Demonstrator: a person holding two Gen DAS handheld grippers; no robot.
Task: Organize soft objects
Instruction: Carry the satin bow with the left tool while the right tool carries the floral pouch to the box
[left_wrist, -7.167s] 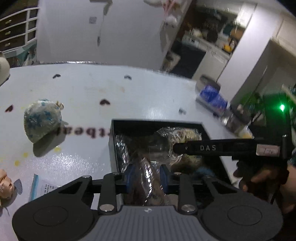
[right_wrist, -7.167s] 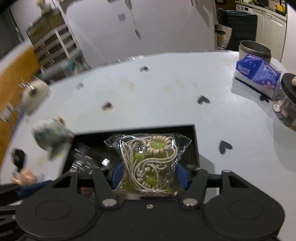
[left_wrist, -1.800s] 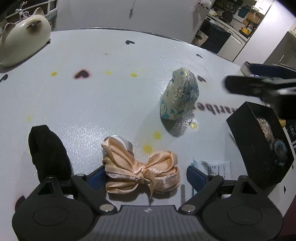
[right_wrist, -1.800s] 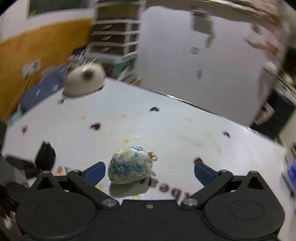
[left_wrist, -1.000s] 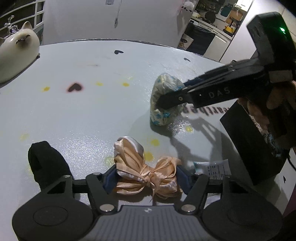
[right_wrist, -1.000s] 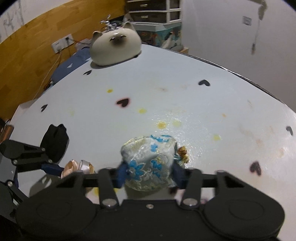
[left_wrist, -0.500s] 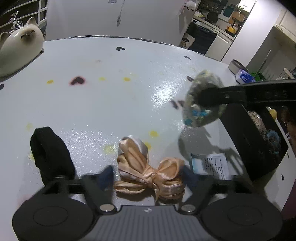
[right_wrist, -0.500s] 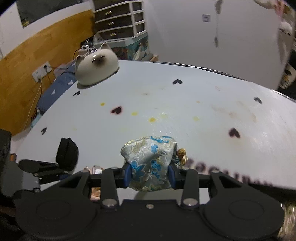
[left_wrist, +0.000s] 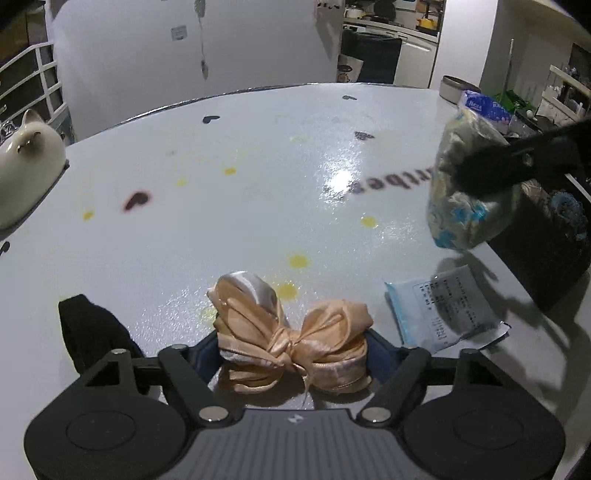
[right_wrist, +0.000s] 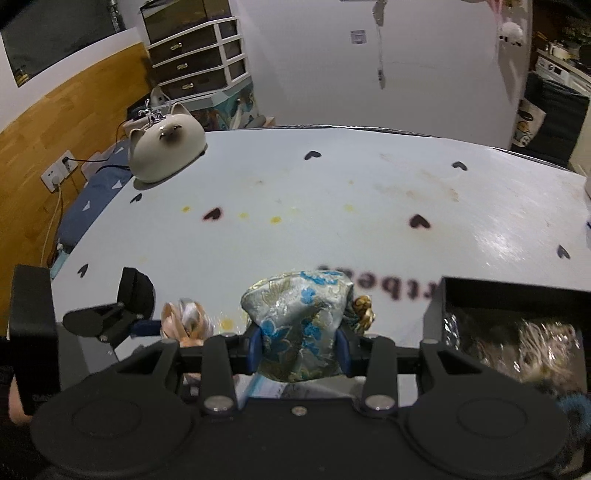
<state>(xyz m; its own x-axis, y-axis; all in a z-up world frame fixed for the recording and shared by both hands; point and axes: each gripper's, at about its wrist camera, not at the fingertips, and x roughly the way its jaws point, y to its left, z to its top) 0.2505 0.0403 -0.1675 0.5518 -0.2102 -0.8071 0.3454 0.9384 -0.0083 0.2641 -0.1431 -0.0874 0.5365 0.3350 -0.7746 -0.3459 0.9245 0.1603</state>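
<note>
Right wrist view: the right gripper (right_wrist: 299, 349) pinches a silvery pouch (right_wrist: 301, 321) with blue flowers, held above the table (right_wrist: 332, 206) just left of the black box (right_wrist: 517, 332). Further left of the box, the left gripper (left_wrist: 291, 354) clasps a peach satin bow (left_wrist: 288, 341) beside a black sock (left_wrist: 92, 332).

You see: cat figurine (right_wrist: 166, 151) at table's (left_wrist: 258, 206) far-left edge | tissue pack (left_wrist: 484, 107) and tin (left_wrist: 455, 87) at far-right edge
</note>
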